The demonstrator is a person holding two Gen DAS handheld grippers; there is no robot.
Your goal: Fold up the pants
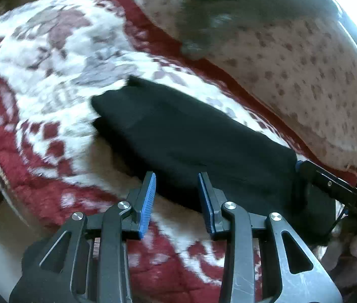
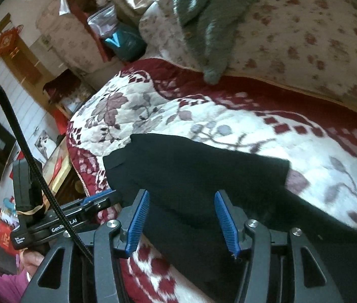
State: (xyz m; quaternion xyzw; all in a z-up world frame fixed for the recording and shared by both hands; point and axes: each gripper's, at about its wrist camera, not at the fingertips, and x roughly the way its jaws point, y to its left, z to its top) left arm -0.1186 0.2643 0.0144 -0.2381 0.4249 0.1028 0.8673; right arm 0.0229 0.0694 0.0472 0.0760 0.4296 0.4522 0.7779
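Now both jaws parted and empty: left gripper (image 1: 177, 197) and right gripper (image 2: 182, 221) over black pants (image 1: 191, 136).

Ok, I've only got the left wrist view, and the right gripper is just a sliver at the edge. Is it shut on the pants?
Observer: No. The right gripper is open, blue pads well apart, with the black pants lying under the gap.
Operator: Does the fabric end at that gripper?
Observer: No. In the right wrist view it runs on past the gripper to the frame's lower right corner.
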